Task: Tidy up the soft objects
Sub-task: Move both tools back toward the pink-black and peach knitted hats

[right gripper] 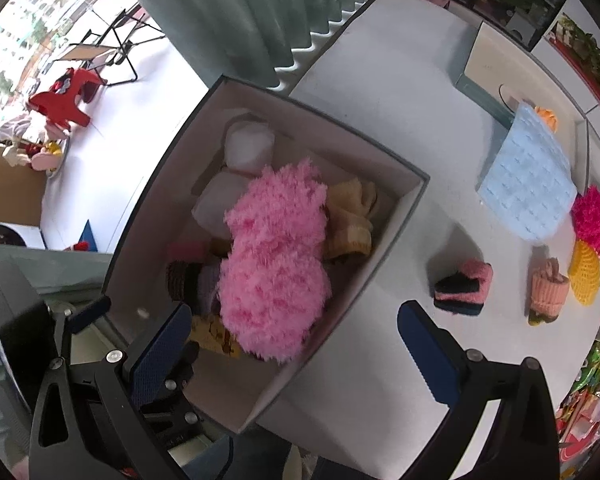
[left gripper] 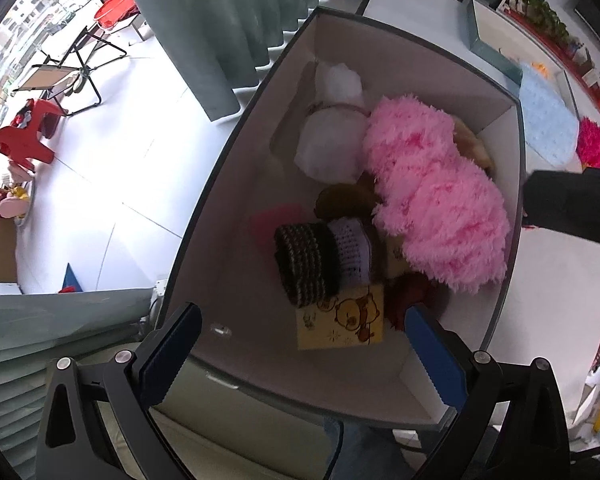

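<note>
From the left wrist camera, the left gripper (left gripper: pixel 304 352) hangs pointing almost straight down over the near end of the open box (left gripper: pixel 384 52), jaws spread wide with nothing between the blue pads. The box runs lengthwise from about 7 o'clock up to 1 o'clock in this view. Inside it, the fluffy pink piece (left gripper: pixel 432 196) lies along the right-hand wall, its long axis from 11 o'clock down to 5 o'clock, made of two puffy lobes touching each other. At its 10 o'clock lies a white bundle (left gripper: pixel 332 128) tied round the middle. At its 8 o'clock lies a dark striped knit roll (left gripper: pixel 306 264) joined to a pale lilac crochet part (left gripper: pixel 350 250); under them a yellow cloth with a cartoon bear (left gripper: pixel 342 318). The right gripper's black body (left gripper: pixel 572 208) enters at 3 o'clock.

From the right wrist camera, the right gripper (right gripper: pixel 296 336) tilts steeply down over the box's near right wall, jaws fully apart and empty. The pink piece sits between the pads' lines of sight, running 12 to 6 o'clock. On the white table (right gripper: pixel 380 92), at 3 o'clock of the box, lie a pink-and-black sock roll (right gripper: pixel 462 286), a light blue quilted cloth (right gripper: pixel 528 184), a magenta pompom (right gripper: pixel 594 220), a yellow mesh piece (right gripper: pixel 586 276) and a peach knit item (right gripper: pixel 548 290).
</note>
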A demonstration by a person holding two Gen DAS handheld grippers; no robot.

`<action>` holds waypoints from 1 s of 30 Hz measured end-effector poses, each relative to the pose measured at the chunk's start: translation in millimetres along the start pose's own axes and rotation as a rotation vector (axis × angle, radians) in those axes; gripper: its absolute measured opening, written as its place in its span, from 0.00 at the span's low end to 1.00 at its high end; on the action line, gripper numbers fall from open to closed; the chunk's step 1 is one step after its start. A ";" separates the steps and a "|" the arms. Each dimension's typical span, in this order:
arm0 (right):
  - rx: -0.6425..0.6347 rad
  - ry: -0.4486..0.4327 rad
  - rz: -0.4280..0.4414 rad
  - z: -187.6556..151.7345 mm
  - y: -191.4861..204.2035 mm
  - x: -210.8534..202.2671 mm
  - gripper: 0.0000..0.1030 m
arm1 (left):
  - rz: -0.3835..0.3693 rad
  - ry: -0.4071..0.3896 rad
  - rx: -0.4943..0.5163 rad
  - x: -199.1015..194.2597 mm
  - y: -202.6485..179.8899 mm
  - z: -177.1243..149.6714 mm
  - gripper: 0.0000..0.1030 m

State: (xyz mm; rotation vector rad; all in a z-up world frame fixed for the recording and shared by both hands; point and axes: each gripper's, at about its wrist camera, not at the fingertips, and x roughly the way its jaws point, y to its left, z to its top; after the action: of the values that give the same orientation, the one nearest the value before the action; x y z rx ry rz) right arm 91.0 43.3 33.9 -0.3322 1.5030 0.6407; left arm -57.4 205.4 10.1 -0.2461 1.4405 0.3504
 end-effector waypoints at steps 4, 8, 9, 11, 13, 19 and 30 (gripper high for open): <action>0.010 -0.014 0.015 -12.3 -8.2 -7.4 1.00 | 0.026 -0.009 0.010 -9.0 -5.6 -1.1 0.99; 0.037 -0.033 0.033 -24.2 -20.1 -13.5 1.00 | 0.048 -0.007 0.022 -13.7 -9.5 -3.6 0.99; 0.043 -0.038 0.038 -27.4 -23.3 -14.4 1.00 | 0.055 -0.002 0.029 -14.0 -11.3 -3.7 0.99; 0.060 -0.046 0.051 -33.2 -30.9 -15.0 1.00 | 0.070 0.009 0.049 -14.2 -16.8 -3.8 0.99; 0.089 -0.052 0.068 -40.2 -39.7 -15.9 1.00 | 0.084 0.014 0.074 -16.1 -25.3 -4.5 0.99; 0.176 -0.057 0.094 -71.1 -80.2 -14.8 1.00 | 0.078 0.002 0.167 -30.6 -62.7 -2.6 0.99; 0.545 -0.027 0.058 -141.4 -220.0 -2.4 1.00 | -0.035 0.026 0.331 -39.0 -181.3 -0.1 0.99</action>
State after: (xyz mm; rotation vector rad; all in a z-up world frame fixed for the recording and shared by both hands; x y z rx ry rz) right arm 103.5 -213.6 -12.8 0.1388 1.5995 0.2585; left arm 7.6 34.4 40.6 -0.0070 1.4933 0.0772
